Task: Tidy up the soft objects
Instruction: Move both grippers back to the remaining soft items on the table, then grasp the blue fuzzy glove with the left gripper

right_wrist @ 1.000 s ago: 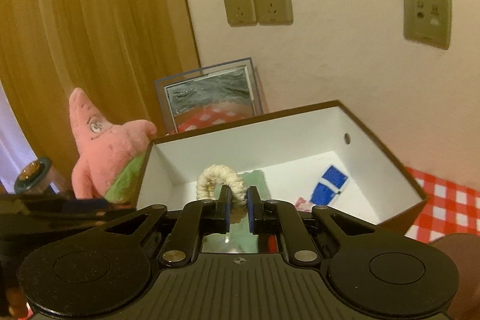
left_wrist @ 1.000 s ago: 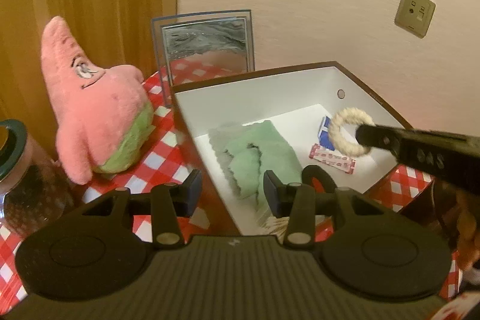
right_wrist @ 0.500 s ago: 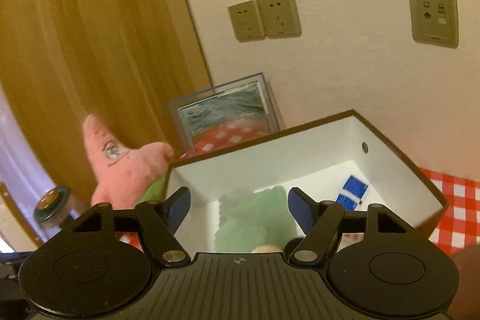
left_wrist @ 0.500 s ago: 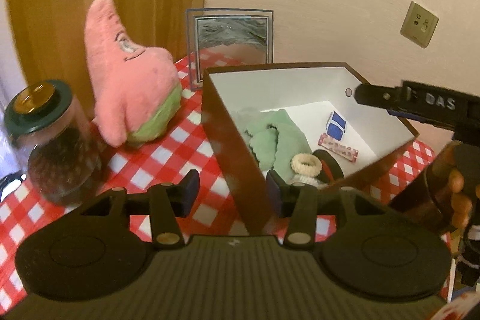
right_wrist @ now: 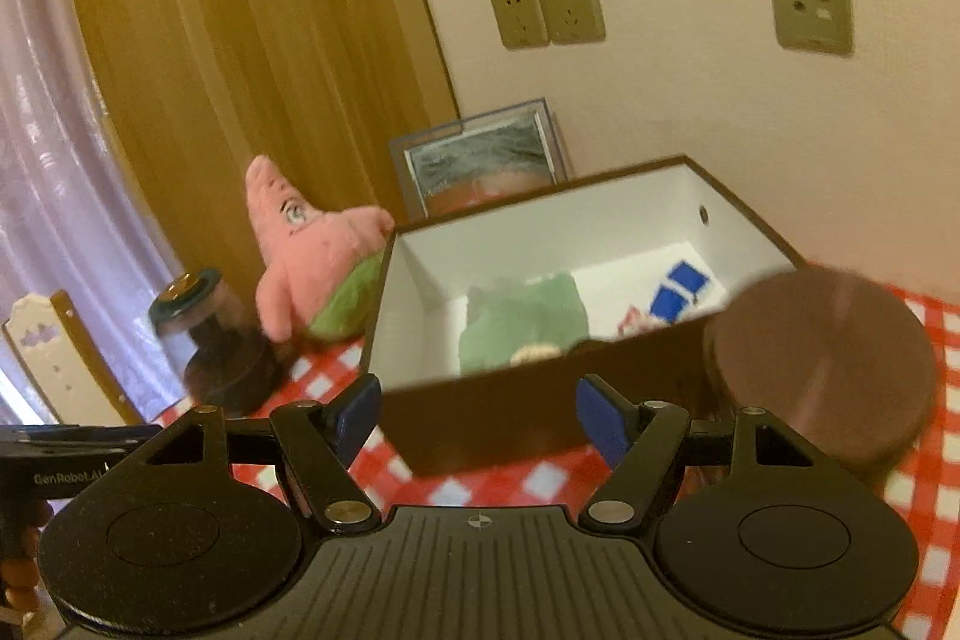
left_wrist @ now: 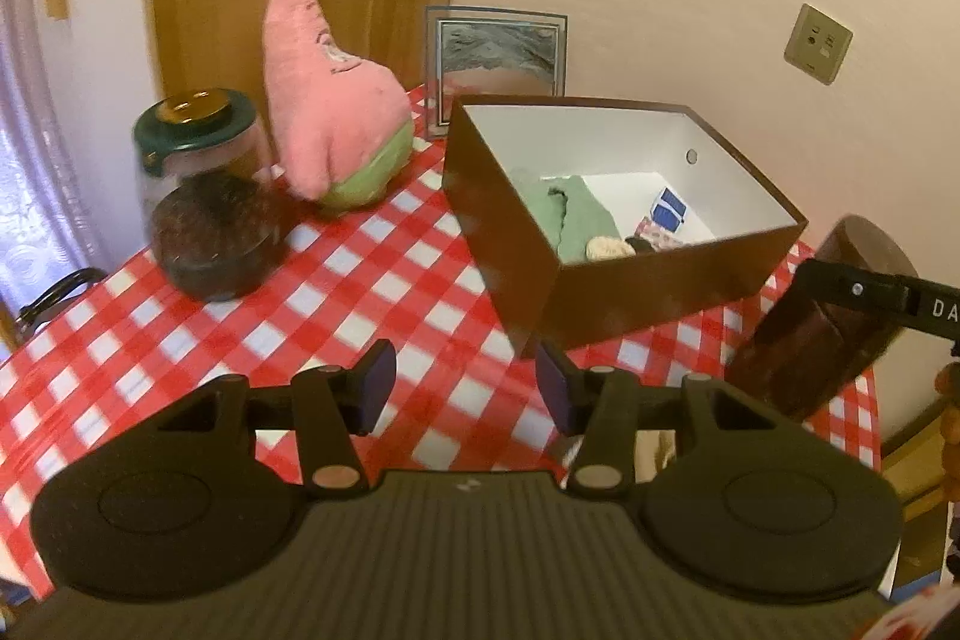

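Observation:
A brown box (left_wrist: pixel 498 220) with white inner walls (right_wrist: pixel 414 316) stands on the red-checked tablecloth. In it lie a green cloth (left_wrist: pixel 576 220) (right_wrist: pixel 522 322), a cream rope ring (left_wrist: pixel 609 247) (right_wrist: pixel 534 353) and a blue packet (left_wrist: pixel 669 208). A pink starfish plush (left_wrist: pixel 330 112) (right_wrist: pixel 306 250) stands left of the box. My left gripper (left_wrist: pixel 467 391) hovers open over the cloth-covered table in front of the box's near corner, with nothing between its jaws. My right gripper (right_wrist: pixel 480 421) is wide open and empty in front of the box's near wall.
A glass jar (left_wrist: pixel 204 196) with a green lid stands left of the plush. A framed picture (left_wrist: pixel 498 58) leans on the wall behind the box. A brown round wooden block (right_wrist: pixel 822 364) sits to the right of the box. A curtain hangs at the back left.
The right gripper opened and let go of the rope ring, which now lies in the box. Both grippers drew back from the box toward the table's near side.

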{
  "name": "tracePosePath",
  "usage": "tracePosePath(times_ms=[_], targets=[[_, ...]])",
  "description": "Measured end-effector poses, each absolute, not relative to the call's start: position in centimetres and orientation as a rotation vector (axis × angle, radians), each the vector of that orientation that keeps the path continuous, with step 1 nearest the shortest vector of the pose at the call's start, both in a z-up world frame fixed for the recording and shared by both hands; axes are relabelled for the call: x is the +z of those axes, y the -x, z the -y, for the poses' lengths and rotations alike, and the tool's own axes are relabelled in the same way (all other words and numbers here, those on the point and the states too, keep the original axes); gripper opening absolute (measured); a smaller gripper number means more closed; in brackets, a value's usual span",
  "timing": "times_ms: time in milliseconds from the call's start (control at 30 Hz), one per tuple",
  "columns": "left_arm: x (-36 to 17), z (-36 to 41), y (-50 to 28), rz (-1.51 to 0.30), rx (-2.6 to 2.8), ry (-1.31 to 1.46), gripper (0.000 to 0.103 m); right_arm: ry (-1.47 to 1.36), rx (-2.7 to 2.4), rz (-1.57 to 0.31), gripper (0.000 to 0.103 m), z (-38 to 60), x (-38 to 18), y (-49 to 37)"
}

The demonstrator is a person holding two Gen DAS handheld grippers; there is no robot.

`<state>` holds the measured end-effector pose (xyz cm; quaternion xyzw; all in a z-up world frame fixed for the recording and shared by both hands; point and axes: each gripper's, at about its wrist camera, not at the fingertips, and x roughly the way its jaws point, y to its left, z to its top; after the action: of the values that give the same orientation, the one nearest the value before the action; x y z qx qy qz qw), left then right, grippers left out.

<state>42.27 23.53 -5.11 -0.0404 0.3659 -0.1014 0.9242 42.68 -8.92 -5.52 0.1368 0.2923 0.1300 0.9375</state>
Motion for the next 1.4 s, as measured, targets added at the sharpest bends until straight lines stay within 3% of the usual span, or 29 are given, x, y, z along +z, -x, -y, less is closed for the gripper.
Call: tracePosePath(times_ms=[767, 1400], targets=[[-4.9, -24.6, -28.7, -0.780, -0.210, 0.113, 0.048, -0.273, 0.248, -0.693, 0.072, 9.8, -5.7, -28.5], [-9.4, -22.3, -25.5, -0.906, -0.255, 0.100, 0.048, -0.224, 0.254, -0.865, 0.072, 7.9, -10.4, -24.6]])
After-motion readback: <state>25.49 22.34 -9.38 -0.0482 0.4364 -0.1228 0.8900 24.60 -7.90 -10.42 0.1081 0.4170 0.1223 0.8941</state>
